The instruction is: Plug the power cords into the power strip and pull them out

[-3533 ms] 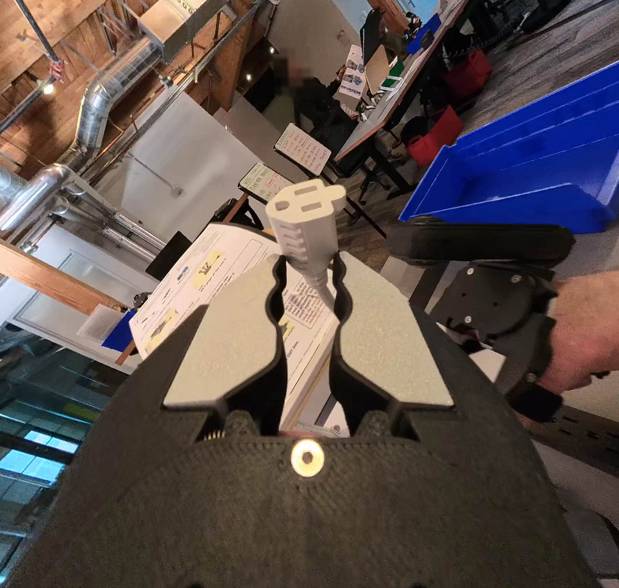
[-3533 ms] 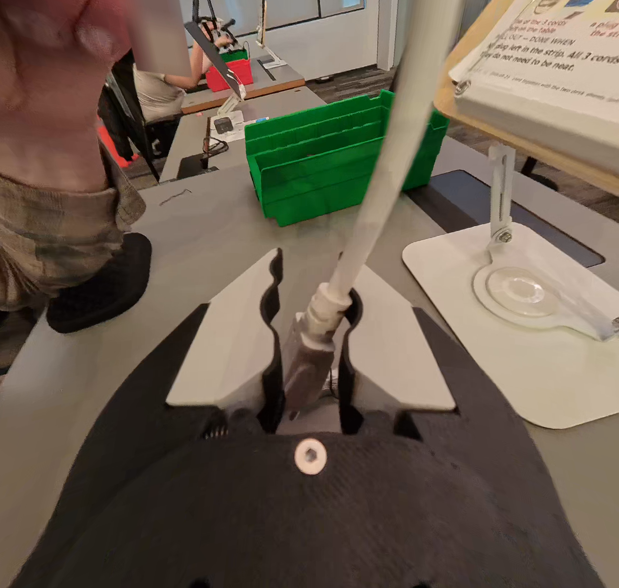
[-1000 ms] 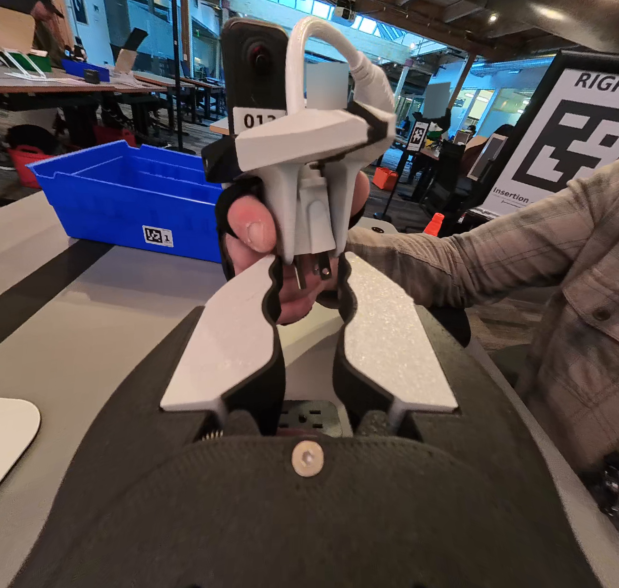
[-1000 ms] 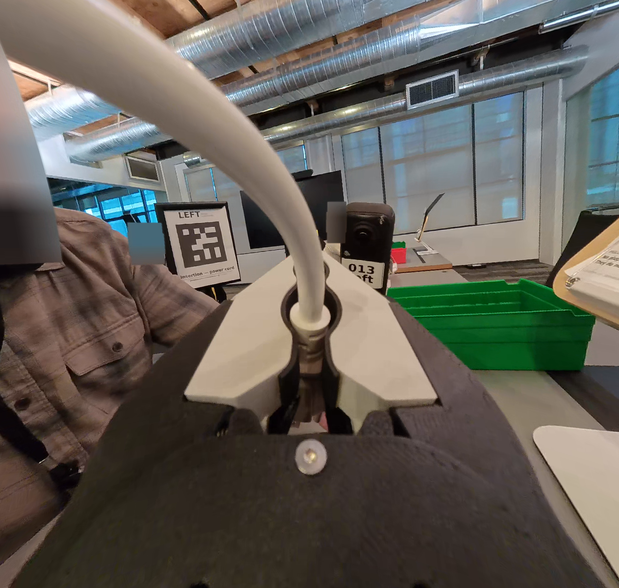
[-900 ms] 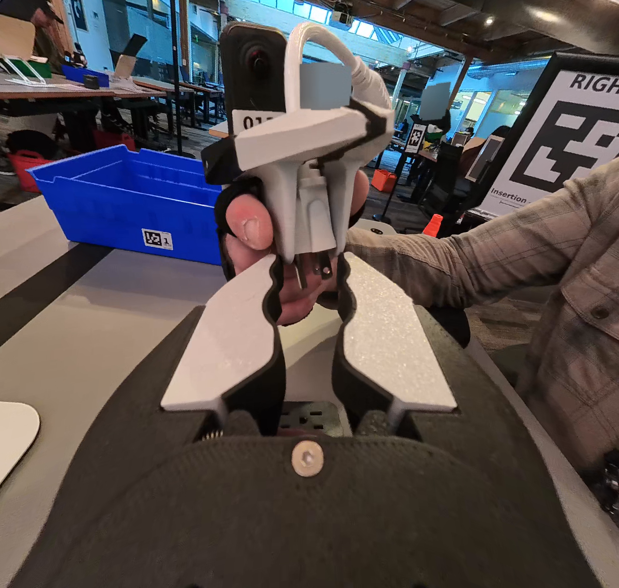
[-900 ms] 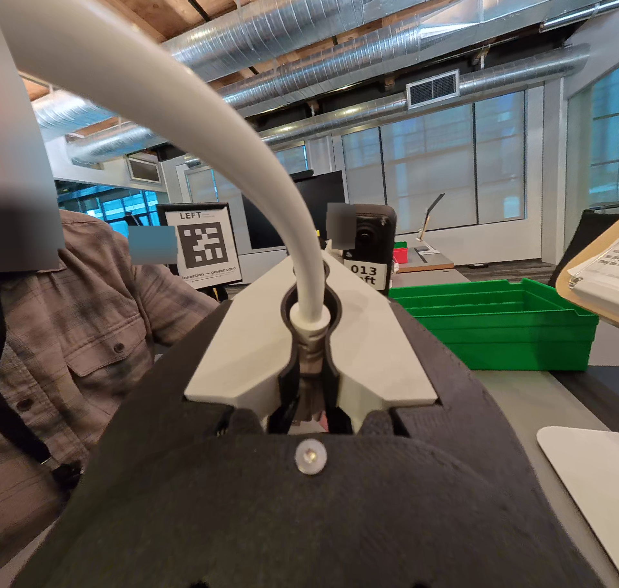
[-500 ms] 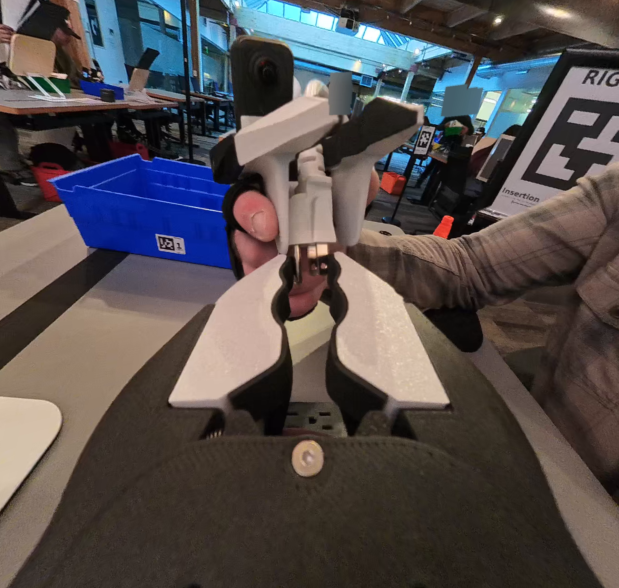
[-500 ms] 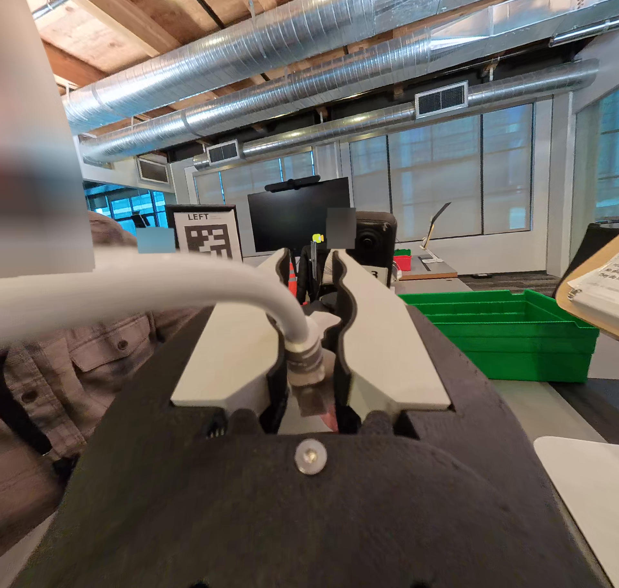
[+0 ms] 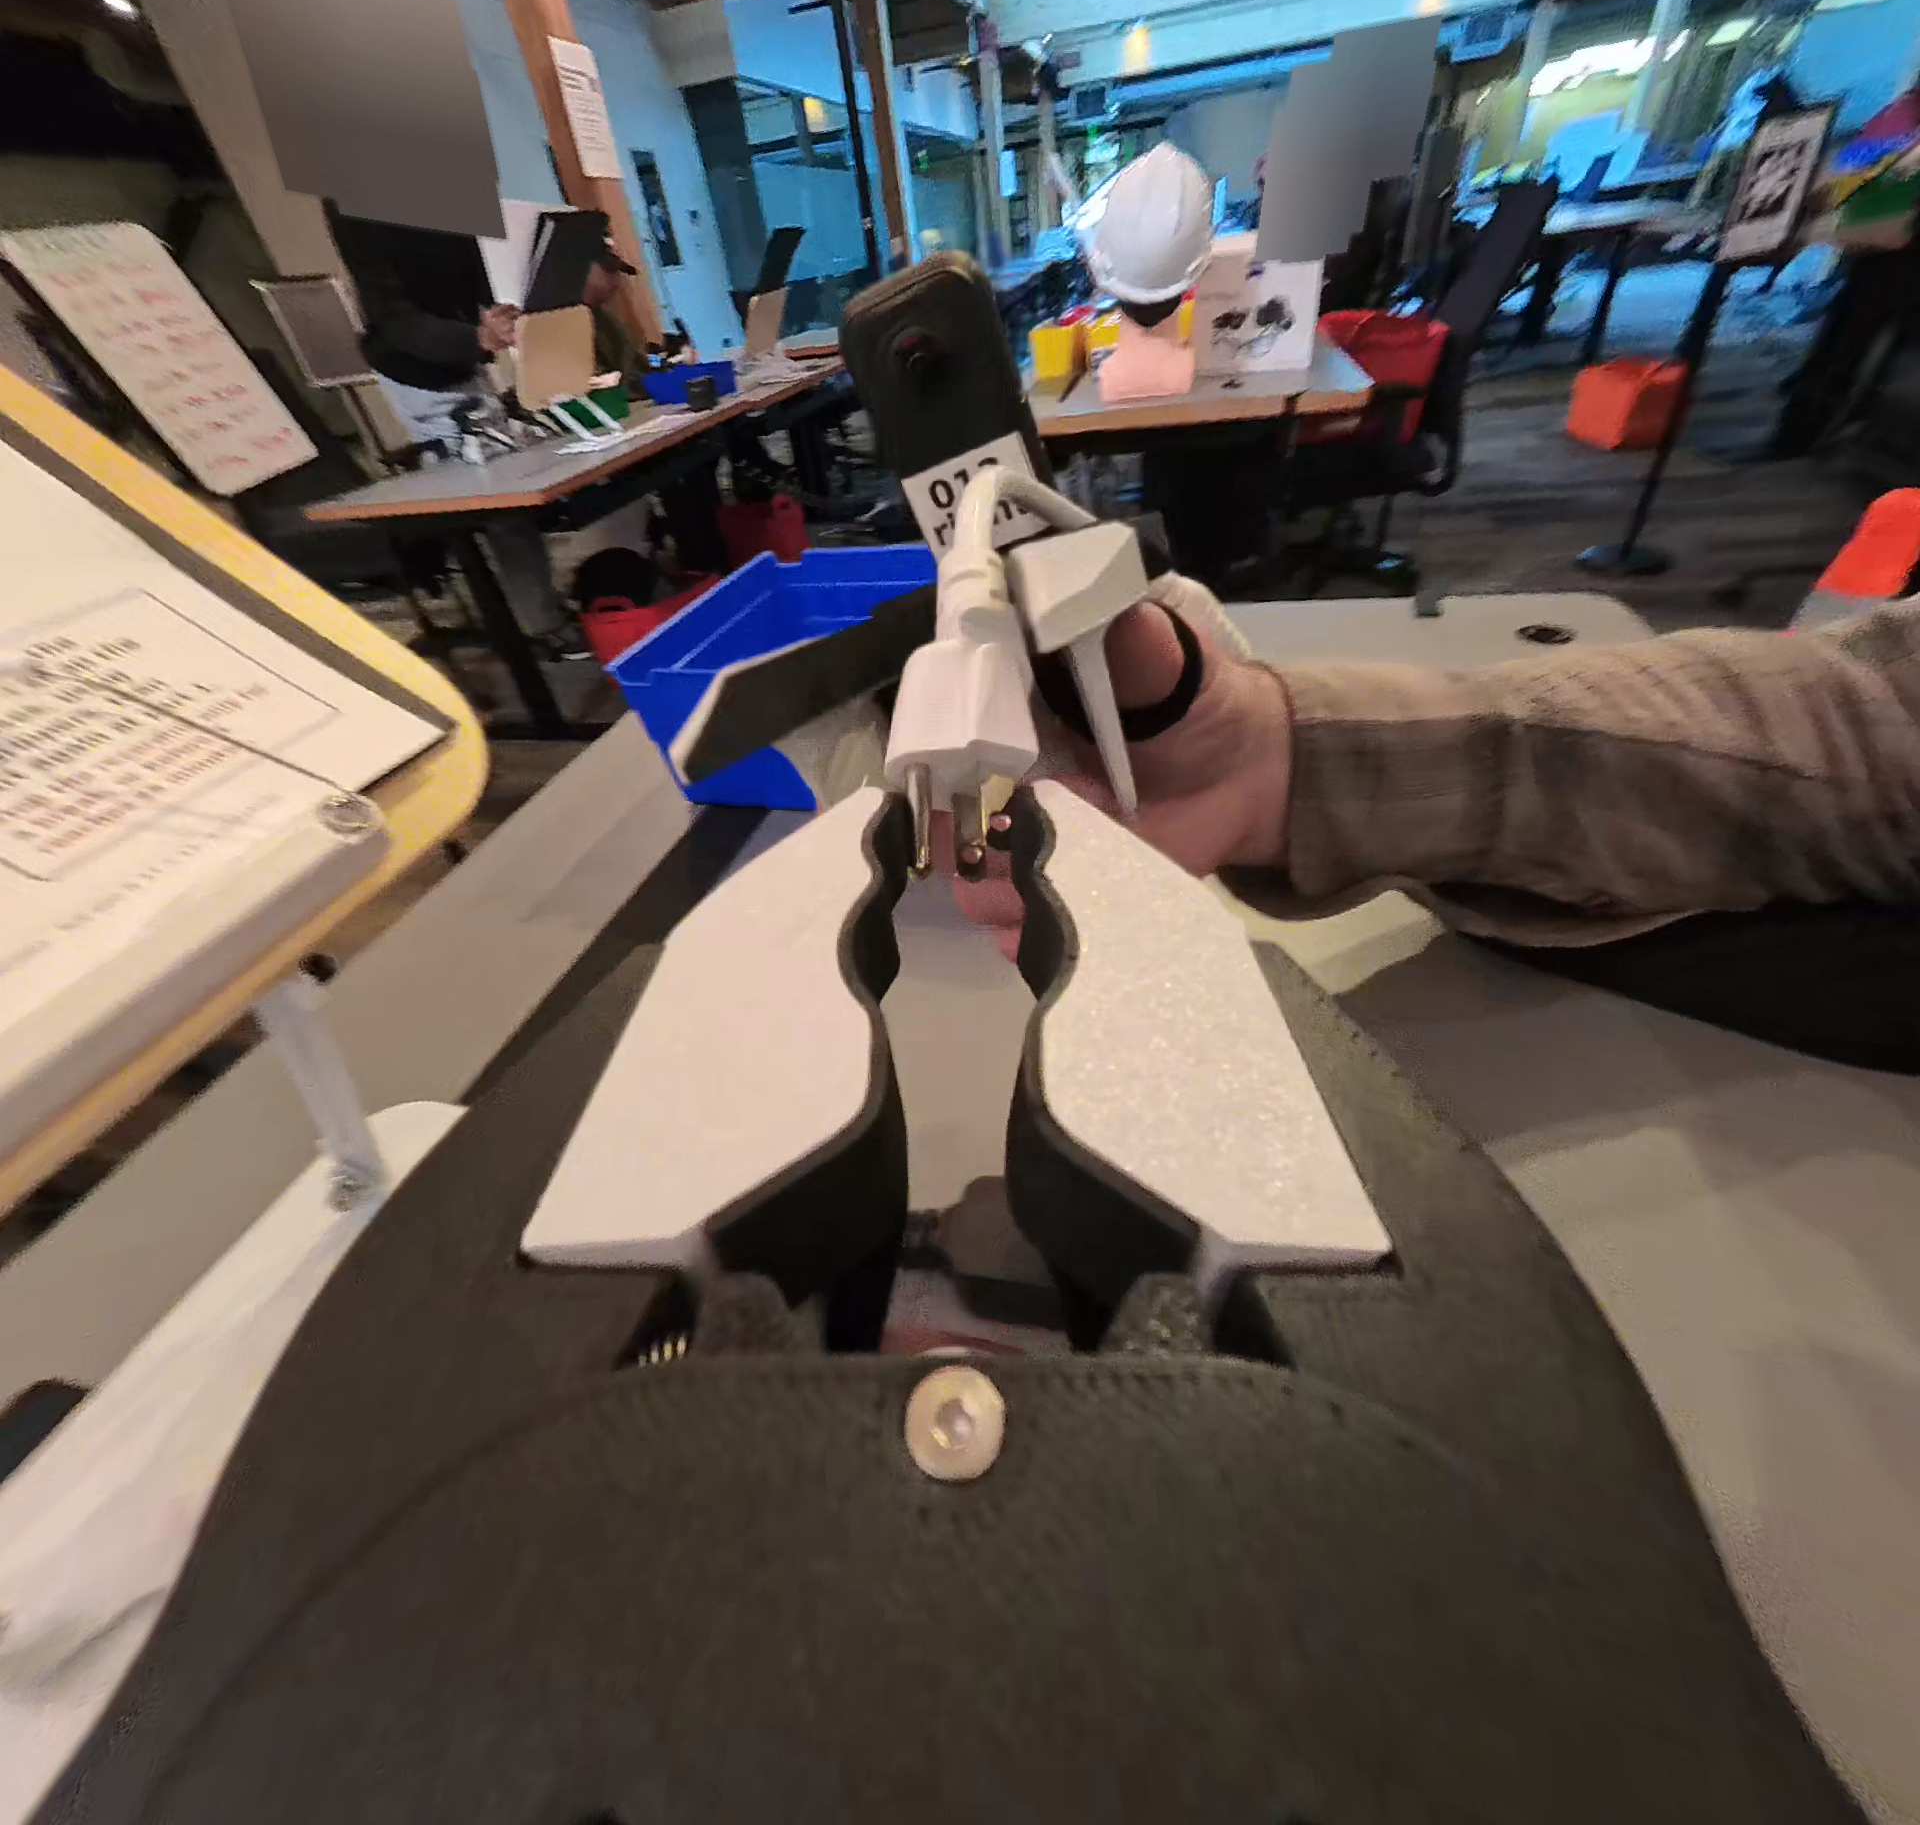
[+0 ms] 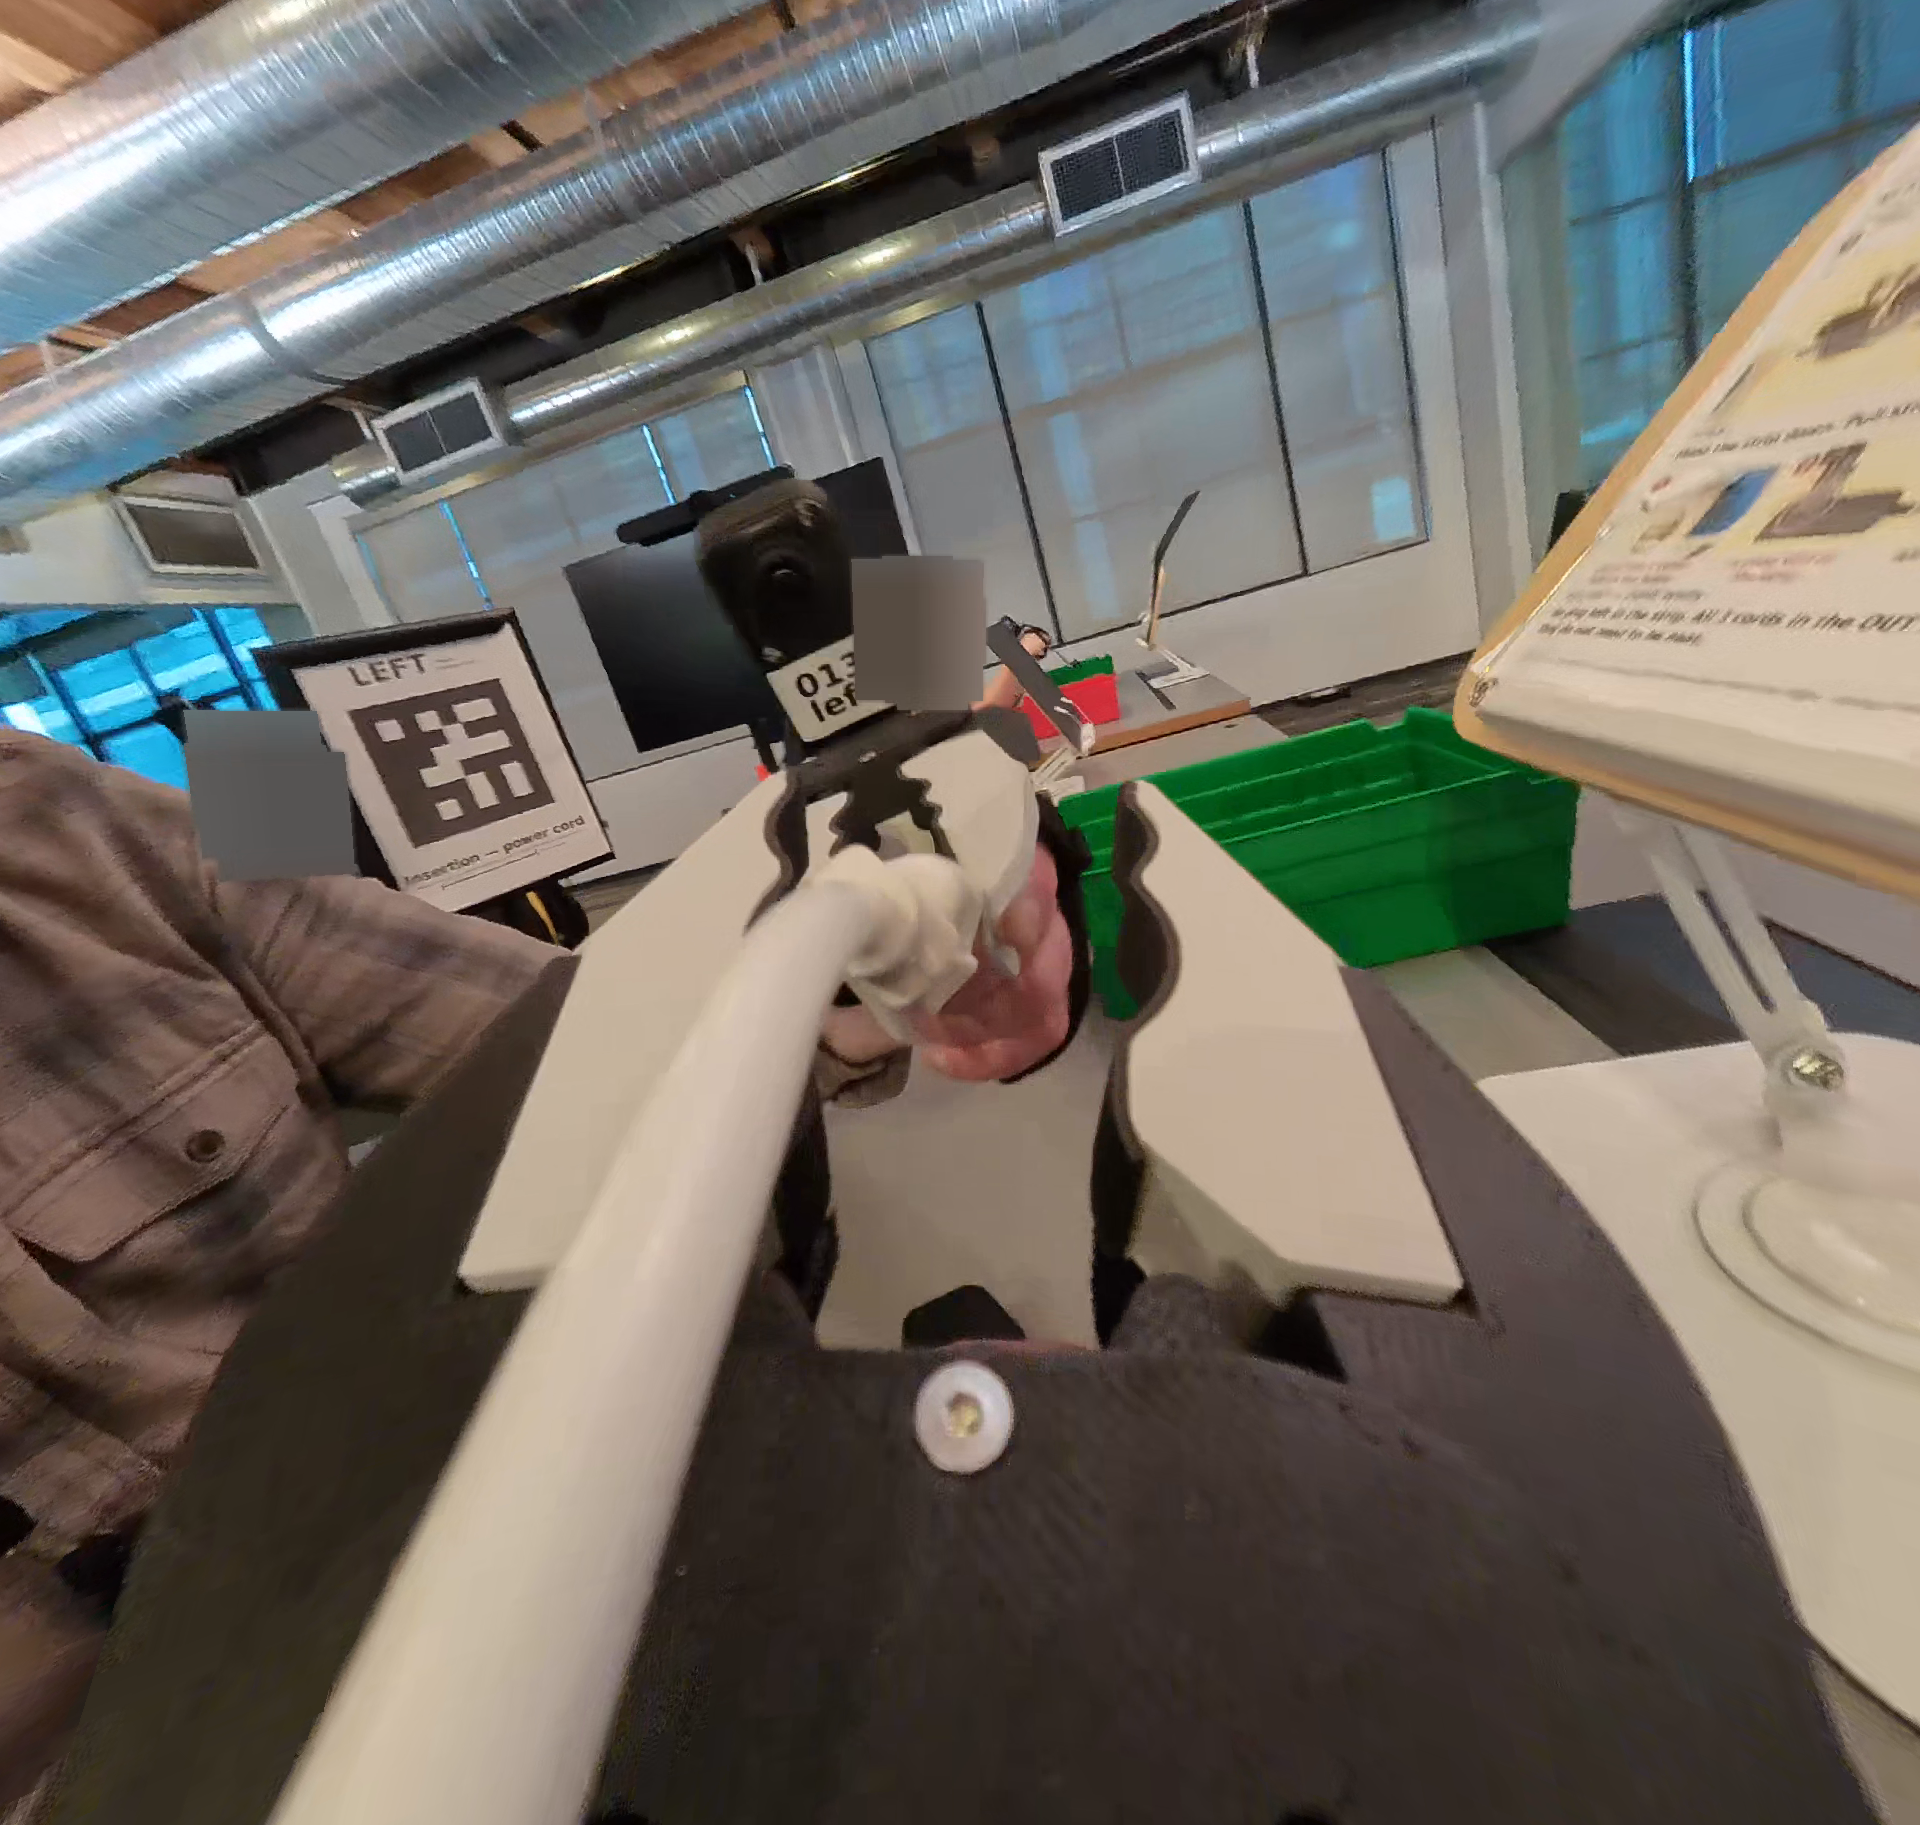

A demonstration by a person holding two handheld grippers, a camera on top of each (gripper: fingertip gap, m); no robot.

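A white three-prong plug (image 9: pixel 961 705) on a white cord (image 10: pixel 644 1204) is held up above the grey table (image 9: pixel 1662 1204). My left gripper (image 9: pixel 961 830) is shut on the plug's metal prongs. My right gripper (image 9: pixel 902 783) faces it with its jaws spread wide on either side of the plug body, not gripping it. In the right wrist view the right gripper (image 10: pixel 956 819) is open, the cord lies across its left finger, and the plug (image 10: pixel 914 923) sits in the left gripper (image 10: pixel 894 840) beyond. A dark part (image 9: pixel 977 1235) shows on the table under my left fingers.
A blue bin (image 9: pixel 769 612) stands on the table behind the plug, and a green bin (image 10: pixel 1351 840) on the other side. An instruction board (image 9: pixel 156 736) on a white stand (image 10: pixel 1818 1235) is close by. A person's sleeve (image 9: pixel 1558 767) reaches in from the right. Only a small space, under 4 cm, lies between the two pairs of fingers.
The right gripper has opened and let go of the plug. The left gripper has closed a little on the prongs. Both views have swung round and the cord now lies across the right fingers.
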